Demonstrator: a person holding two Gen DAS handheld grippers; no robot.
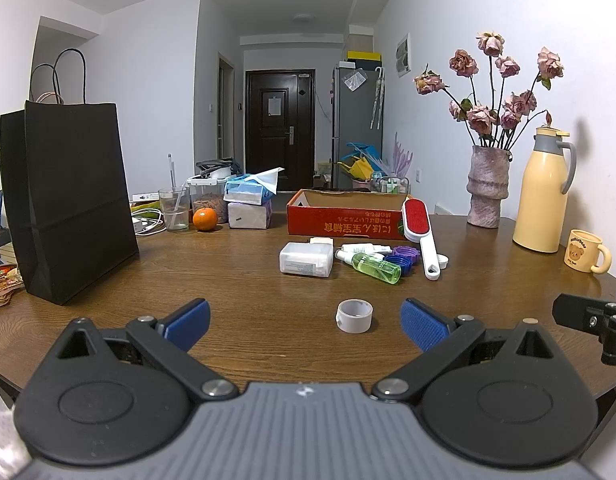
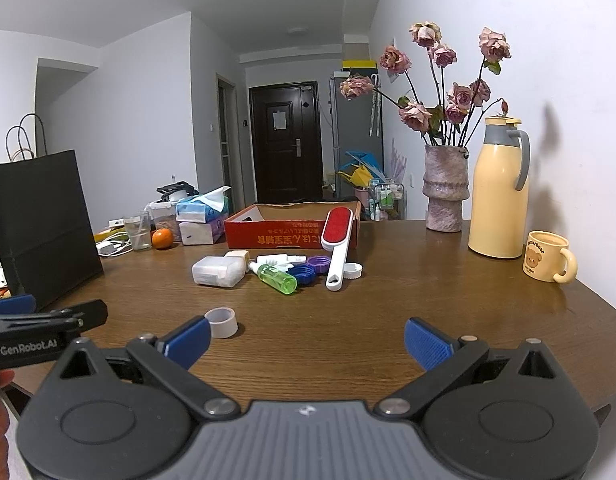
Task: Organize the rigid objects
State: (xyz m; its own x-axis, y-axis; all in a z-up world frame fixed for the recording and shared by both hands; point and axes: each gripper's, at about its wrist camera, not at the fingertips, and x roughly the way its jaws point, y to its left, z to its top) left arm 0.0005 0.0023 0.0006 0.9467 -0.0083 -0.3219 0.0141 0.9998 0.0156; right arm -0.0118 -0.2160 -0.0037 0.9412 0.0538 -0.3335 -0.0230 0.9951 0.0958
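With its blue pads spread wide and nothing between them, the left gripper [image 1: 305, 326] hangs low over the wooden table [image 1: 227, 280]. Left wrist view: a tape roll [image 1: 354, 315] stands alone on the table just ahead of the gap, nearer the right pad, touching neither. Further back is a cluster: white plastic box [image 1: 306, 259], green spray bottle [image 1: 374, 266] lying on its side, blue and purple caps [image 1: 404, 261], and a lint brush [image 1: 420, 232] whose red head leans on the front wall of the red cardboard box [image 1: 344, 218]. Black paper bag [image 1: 71, 204] stands far left, orange [image 1: 205, 219] and glass [image 1: 174, 209] behind it, vase [image 1: 487, 186], yellow jug [image 1: 544, 192] and mug [image 1: 588, 256] at right. Part of the right gripper shows at the right edge. Right wrist view: right gripper [image 2: 307, 344] also released, pads wide apart, empty, over bare table [image 2: 388, 308]. Tape roll [image 2: 221, 322] sits just beyond its left pad, outside the gap. Same cluster sits mid-table in front of the red cardboard box [image 2: 283, 234]; lint brush [image 2: 336, 246] propped against it. Left gripper's tip [image 2: 47, 316] enters at the left edge.
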